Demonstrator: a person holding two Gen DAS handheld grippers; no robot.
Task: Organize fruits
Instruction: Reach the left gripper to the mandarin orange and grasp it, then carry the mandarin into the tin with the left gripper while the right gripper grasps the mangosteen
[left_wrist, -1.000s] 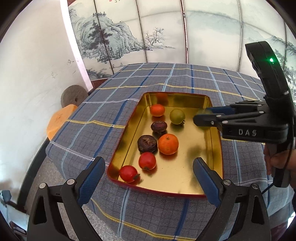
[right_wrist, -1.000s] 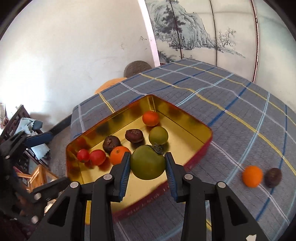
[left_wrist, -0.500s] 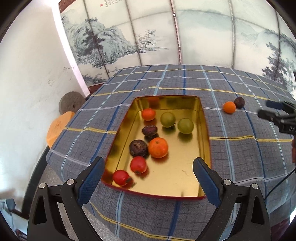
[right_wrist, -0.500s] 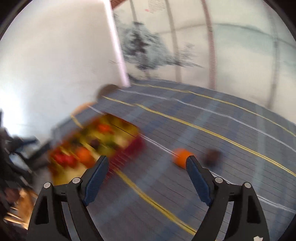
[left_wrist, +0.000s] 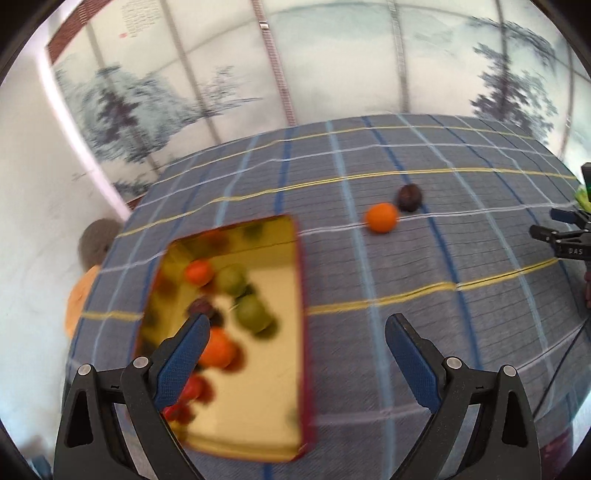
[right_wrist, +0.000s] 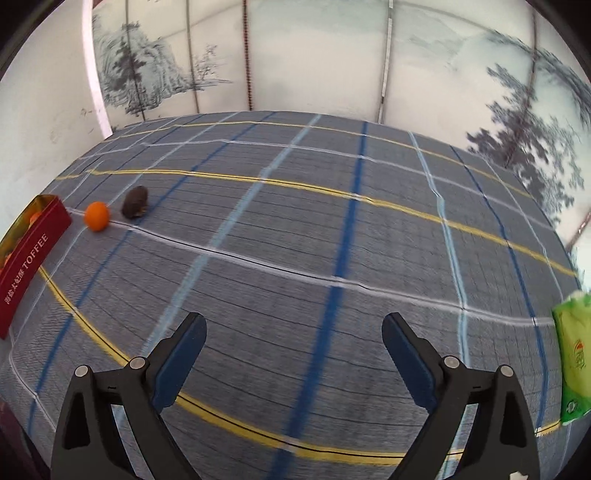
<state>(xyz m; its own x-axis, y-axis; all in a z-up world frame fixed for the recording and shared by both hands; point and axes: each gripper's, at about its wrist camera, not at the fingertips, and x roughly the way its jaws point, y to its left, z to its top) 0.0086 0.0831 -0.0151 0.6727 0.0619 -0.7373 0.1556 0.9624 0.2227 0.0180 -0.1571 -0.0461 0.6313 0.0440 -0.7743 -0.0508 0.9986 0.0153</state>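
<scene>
Orange and round, the tangerine (right_wrist: 97, 216) is lying far ahead-left of the gaping, empty right claw (right_wrist: 294, 347), touching nothing, likely light and prone to rolling, best pinched across its middle

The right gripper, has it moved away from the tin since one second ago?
Yes. The right gripper, then over the toffee tin, has swung right; the tin is now at the view's left edge, the tissue pack at its right.

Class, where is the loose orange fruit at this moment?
The orange fruit lies on the checked tablecloth outside the gold tin, off its far right corner, with a dark fruit just beyond it.
</scene>
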